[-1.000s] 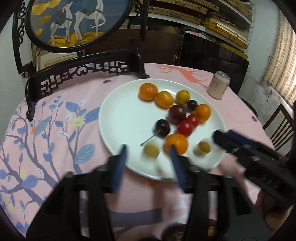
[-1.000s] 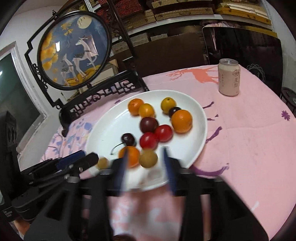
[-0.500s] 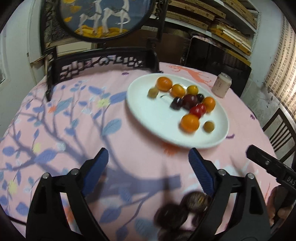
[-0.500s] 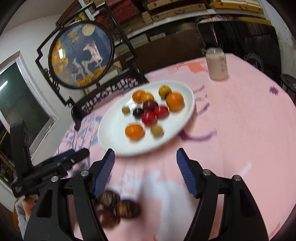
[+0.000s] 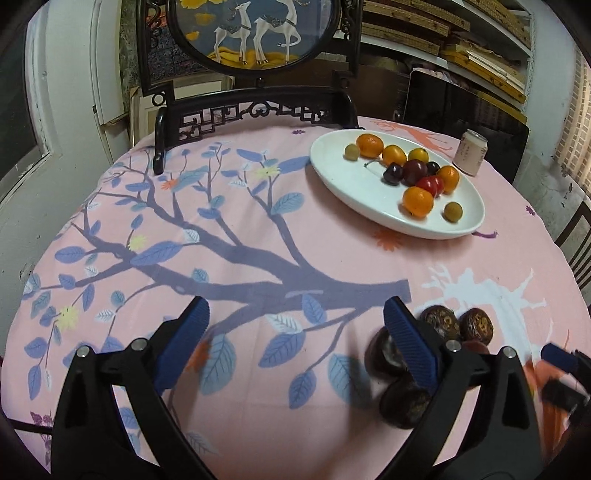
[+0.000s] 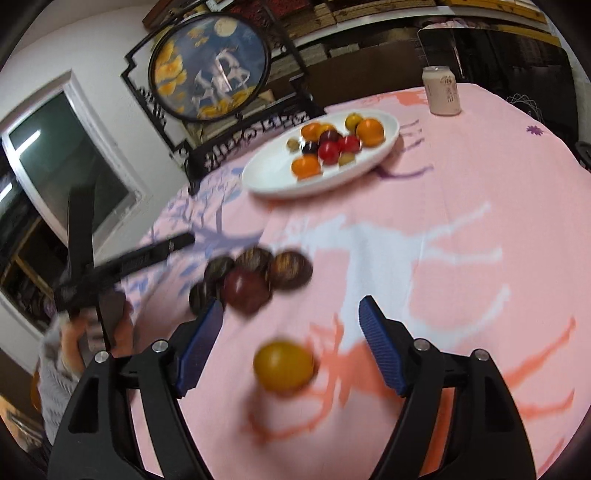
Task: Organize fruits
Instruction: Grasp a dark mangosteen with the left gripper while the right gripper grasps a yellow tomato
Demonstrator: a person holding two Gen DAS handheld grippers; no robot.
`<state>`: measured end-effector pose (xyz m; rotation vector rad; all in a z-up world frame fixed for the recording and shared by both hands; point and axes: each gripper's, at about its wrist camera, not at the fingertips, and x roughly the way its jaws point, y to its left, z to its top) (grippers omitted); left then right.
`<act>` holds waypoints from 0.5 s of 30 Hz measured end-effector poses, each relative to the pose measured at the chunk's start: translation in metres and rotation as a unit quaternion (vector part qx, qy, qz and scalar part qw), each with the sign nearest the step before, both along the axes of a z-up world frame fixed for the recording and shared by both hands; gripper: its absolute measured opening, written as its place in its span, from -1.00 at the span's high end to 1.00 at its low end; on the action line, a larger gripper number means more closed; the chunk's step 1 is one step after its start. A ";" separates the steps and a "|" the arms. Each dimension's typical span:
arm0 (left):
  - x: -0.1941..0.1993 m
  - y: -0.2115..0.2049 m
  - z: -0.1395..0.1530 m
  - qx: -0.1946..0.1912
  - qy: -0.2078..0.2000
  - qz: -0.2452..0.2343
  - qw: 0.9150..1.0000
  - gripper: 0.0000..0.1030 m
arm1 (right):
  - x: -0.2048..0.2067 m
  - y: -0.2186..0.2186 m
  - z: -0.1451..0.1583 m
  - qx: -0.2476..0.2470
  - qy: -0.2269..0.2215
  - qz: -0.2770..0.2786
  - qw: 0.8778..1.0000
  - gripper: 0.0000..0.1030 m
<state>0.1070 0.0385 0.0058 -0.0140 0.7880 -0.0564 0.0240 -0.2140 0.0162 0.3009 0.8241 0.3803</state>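
A white oval plate [image 5: 351, 181] [image 6: 273, 173] at the far side of the table holds several small fruits: oranges, red tomatoes, dark cherries and greenish longans. A cluster of dark brown passion fruits [image 5: 439, 321] [image 6: 258, 273] lies on the pink cloth near me. A yellow-orange fruit [image 6: 284, 365] lies between my right gripper's fingers. My left gripper [image 5: 295, 325] is open and empty over the cloth, left of the cluster. My right gripper [image 6: 291, 321] is open above the yellow fruit, not gripping it. Its tip also shows in the left wrist view [image 5: 561, 354].
A pale drink can [image 5: 470, 152] [image 6: 441, 90] stands behind the plate at the right. A dark carved stand with a round deer picture [image 5: 255, 33] [image 6: 210, 74] sits at the table's far edge. The left gripper shows blurred in the right wrist view [image 6: 122, 266].
Both grippers have pulled back from the plate toward the table's near side and opened wide. The passion fruits and the yellow fruit have come into view.
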 end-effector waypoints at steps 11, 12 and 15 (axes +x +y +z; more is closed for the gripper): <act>-0.046 -0.008 -0.001 0.000 -0.010 -0.051 0.999 -0.89 | -0.006 0.025 -0.021 -0.040 0.057 0.050 0.996 -0.07; -0.050 -0.010 -0.002 0.002 -0.011 -0.060 0.998 -0.89 | -0.005 0.026 -0.020 -0.041 0.056 0.049 0.996 -0.03; -0.060 -0.021 -0.005 0.016 -0.010 -0.088 0.996 -0.89 | -0.001 0.027 -0.020 -0.051 0.056 0.046 0.996 0.24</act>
